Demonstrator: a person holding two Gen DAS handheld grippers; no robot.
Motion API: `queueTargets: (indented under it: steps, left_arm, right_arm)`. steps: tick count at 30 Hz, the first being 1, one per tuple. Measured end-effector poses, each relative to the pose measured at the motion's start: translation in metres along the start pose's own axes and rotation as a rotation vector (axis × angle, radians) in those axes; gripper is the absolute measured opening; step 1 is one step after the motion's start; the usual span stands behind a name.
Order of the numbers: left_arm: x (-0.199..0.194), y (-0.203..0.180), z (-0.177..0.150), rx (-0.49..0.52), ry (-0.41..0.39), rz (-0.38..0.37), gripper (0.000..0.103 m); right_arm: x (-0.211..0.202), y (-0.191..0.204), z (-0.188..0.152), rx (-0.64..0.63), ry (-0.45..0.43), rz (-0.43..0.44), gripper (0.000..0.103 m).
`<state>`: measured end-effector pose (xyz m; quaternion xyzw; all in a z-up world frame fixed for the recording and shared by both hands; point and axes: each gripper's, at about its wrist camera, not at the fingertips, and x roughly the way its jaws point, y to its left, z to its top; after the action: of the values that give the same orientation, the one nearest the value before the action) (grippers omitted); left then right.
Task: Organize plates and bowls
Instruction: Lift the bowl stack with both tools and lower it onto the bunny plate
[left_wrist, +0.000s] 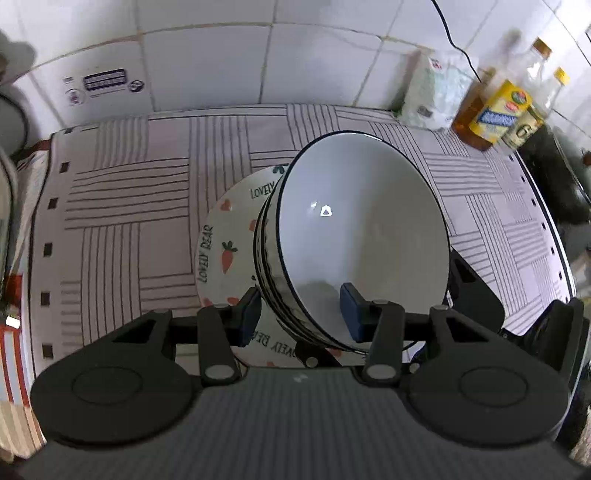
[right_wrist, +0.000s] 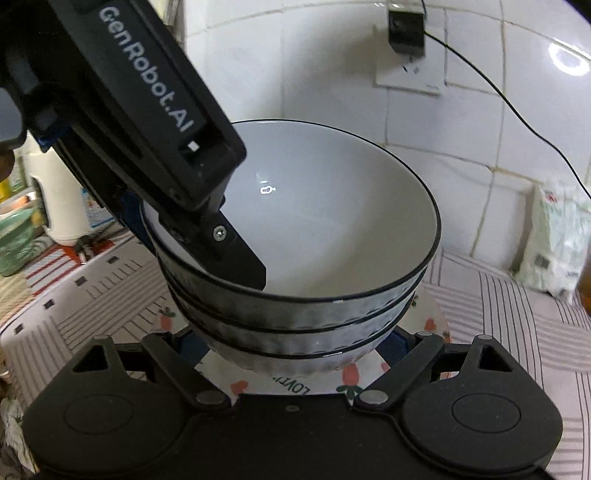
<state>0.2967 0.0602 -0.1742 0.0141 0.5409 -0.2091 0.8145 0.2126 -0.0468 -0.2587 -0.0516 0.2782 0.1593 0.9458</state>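
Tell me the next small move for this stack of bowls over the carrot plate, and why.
Probably lower the bowl stack straight down onto the carrot plate. The left claw grips the stack's rim wall, one finger inside, and the right claw straddles its base; the plate lies right beneath.

Bowls (right_wrist: 306, 317): 3, nested in one stack. Plate (left_wrist: 218, 251) with carrot print: 1. Bottles (left_wrist: 491, 110) at back right: about 4, blurred. White bag (left_wrist: 432, 96): 1. Grippers: 2.

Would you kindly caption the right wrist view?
Left gripper clamps the stacked bowls' rim above a carrot-print plate.
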Motion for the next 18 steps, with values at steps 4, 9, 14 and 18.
queueTargets:
  steps: [4,9,14,18]
  left_arm:
    - [0.009,0.006,0.005,0.000,0.024,-0.029,0.045]
    - [0.016,0.012,0.005,0.007,0.045,-0.051,0.045]
    - [0.021,0.017,0.003,-0.018,0.049,-0.052,0.045]
    - [0.022,0.024,0.002,-0.061,0.044,-0.061,0.045]
  right_arm:
    - [0.005,0.001,0.000,0.014,0.026,-0.033,0.093]
    - [0.008,0.005,-0.002,0.002,0.050,-0.054,0.093]
    - [0.010,0.008,-0.003,-0.020,0.066,-0.060,0.093]
    - [0.009,0.006,-0.005,-0.060,0.066,-0.056,0.093]
